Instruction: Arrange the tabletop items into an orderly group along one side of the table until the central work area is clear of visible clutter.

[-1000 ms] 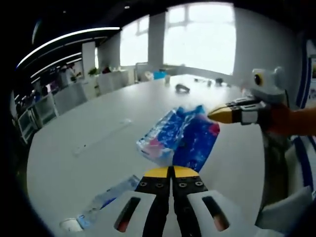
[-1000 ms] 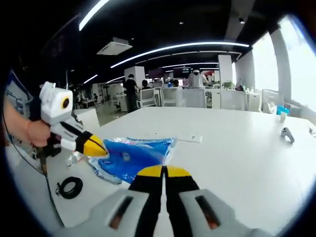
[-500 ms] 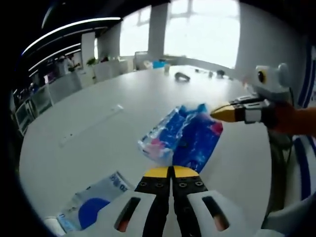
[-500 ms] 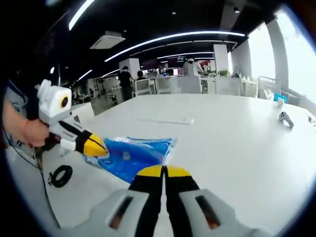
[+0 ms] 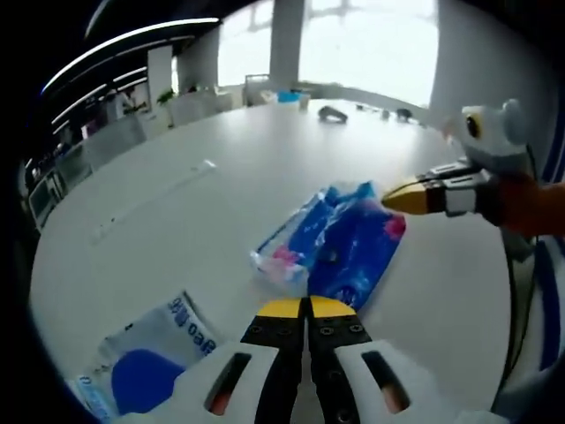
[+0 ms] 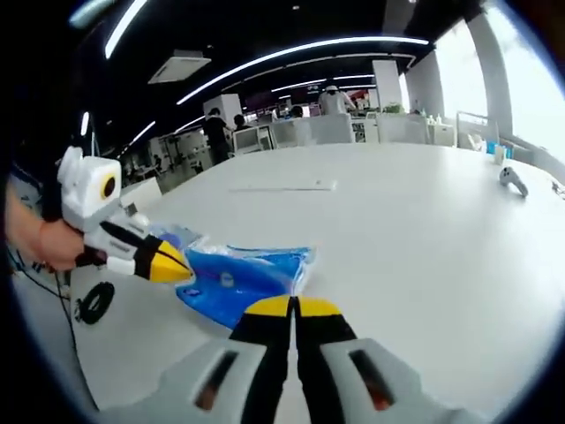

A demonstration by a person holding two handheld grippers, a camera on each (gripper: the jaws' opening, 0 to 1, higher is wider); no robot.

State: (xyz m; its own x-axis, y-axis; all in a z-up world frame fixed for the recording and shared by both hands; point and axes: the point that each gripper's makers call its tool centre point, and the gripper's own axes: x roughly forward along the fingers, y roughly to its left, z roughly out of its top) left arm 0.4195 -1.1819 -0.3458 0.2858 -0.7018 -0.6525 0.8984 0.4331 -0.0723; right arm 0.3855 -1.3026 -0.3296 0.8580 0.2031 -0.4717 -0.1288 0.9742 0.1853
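Both my grippers, left (image 5: 306, 306) and right (image 6: 294, 306), sit clenched and empty over the white table (image 5: 177, 203), blue packet (image 5: 340, 247) just ahead.

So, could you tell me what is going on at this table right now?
A person is tidying a large white table with a handheld claw in each hand. Both the left claw and the right claw are shut and grip nothing. Each points at a blue plastic package lying flat on the table, one at either end of it. A white packet with a blue circle lies near the left claw, and a black coiled cable sits by the table edge.
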